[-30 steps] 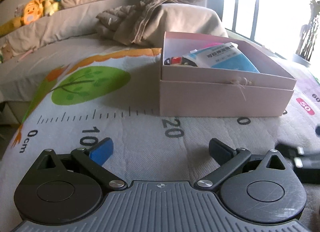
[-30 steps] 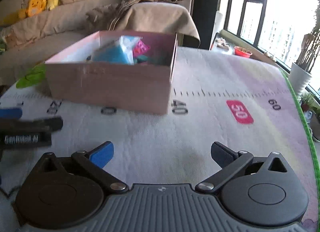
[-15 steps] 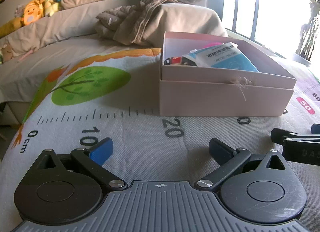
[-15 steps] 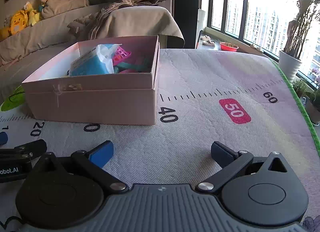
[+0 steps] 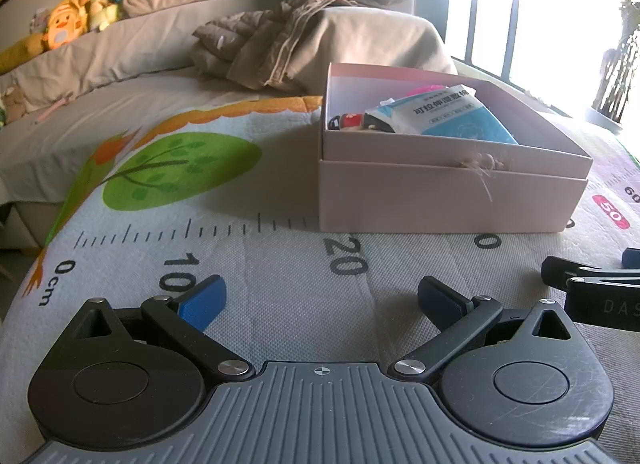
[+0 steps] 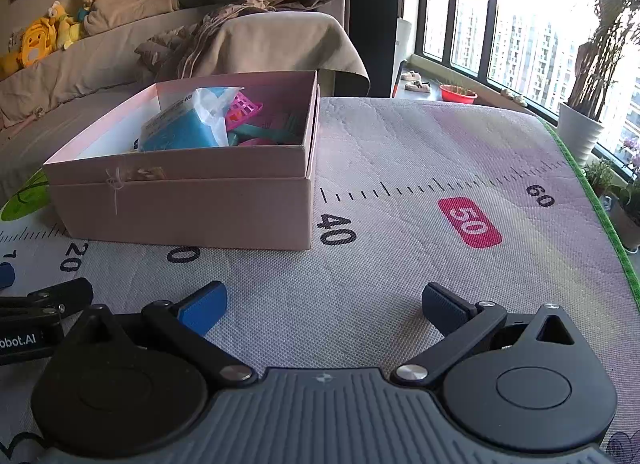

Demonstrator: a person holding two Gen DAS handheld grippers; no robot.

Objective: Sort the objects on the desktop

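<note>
Grippers lay low over a printed ruler mat (image 5: 280, 304), both short of the pink box (image 5: 448, 199), which sat on the mat across the ruler line between the 20 and 40 marks. The left gripper (image 5: 320, 300) had its jaws spread wide with nothing between them, only bare mat; the right gripper (image 6: 324, 304) was likewise spread and empty. Seen from the left wrist, the right gripper poked in at the box's near right; seen from the right wrist, the left one lay at the box's near left. Inside the box a blue-and-white packet (image 5: 444, 115) leaned highest, with a small red-and-black figure (image 5: 348, 121) by the box's left wall and a pink plastic basket (image 6: 243, 107) behind the packet. Beyond the box a sofa (image 5: 120, 59) carried a crumpled jacket (image 5: 288, 35) and plush toys (image 5: 66, 23).
</note>
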